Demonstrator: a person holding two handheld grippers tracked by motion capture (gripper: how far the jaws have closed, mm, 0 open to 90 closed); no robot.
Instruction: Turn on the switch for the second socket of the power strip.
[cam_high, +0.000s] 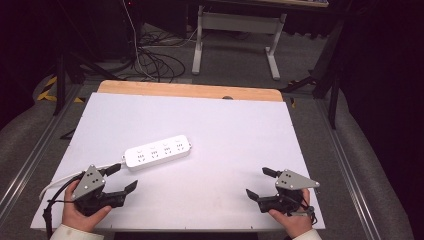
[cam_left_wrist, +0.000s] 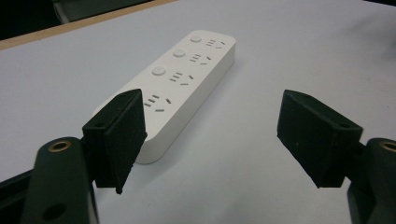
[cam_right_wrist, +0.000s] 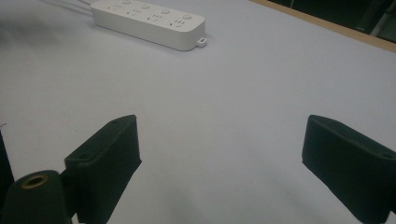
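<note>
A white power strip (cam_high: 158, 152) with several sockets and round buttons lies left of centre on the white table (cam_high: 210, 125), its white cord running off toward the left front. My left gripper (cam_high: 121, 178) stands open just in front of the strip's near end. In the left gripper view the strip (cam_left_wrist: 187, 79) stretches away past the left jaw, with nothing between the jaws. My right gripper (cam_high: 259, 182) is open near the front right of the table, well apart from the strip (cam_right_wrist: 149, 21), which lies far off at the top of the right gripper view.
The white cord (cam_high: 57, 181) curves along the table's front left beside the left hand. A wooden strip (cam_high: 190, 91) borders the table's far edge. Beyond it are a white desk frame (cam_high: 235, 30) and loose cables (cam_high: 155, 60) on the floor.
</note>
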